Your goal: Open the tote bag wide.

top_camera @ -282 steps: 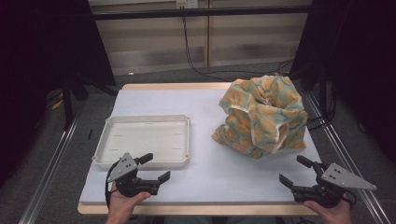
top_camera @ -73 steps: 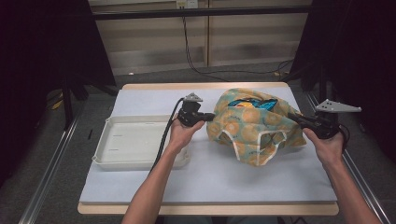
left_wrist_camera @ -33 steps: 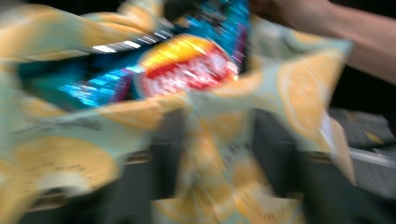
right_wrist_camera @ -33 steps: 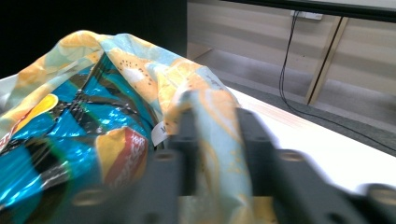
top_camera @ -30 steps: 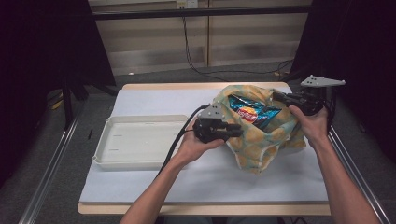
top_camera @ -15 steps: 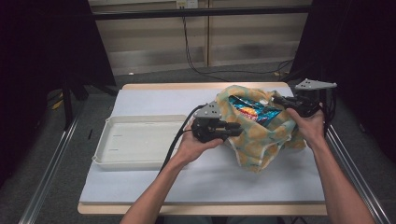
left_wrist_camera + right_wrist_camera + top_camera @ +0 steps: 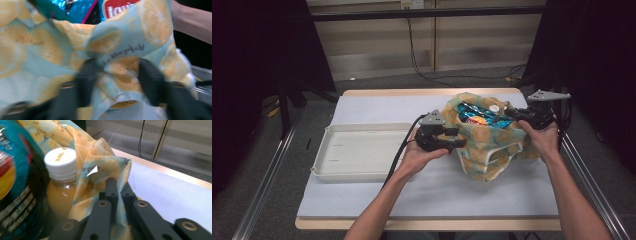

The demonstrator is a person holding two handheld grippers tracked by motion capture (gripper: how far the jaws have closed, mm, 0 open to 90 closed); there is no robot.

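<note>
orange-print cloth bag (image 7: 484,145) sits on the tabletop (image 7: 362,107) beside a white tray (image 7: 357,150). right hand-held gripper (image 7: 112,183) pinches its rim tight; left hand-held gripper (image 7: 457,137) has just been opening, jaws apart with bag cloth between them. a bottle (image 7: 60,182) stands inside.

A shallow white tray (image 7: 357,152) lies on the left part of the pale table (image 7: 427,195) (its long side toward the person). Behind the table, black cables (image 7: 447,75) trail across the grey floor (image 7: 377,82).
</note>
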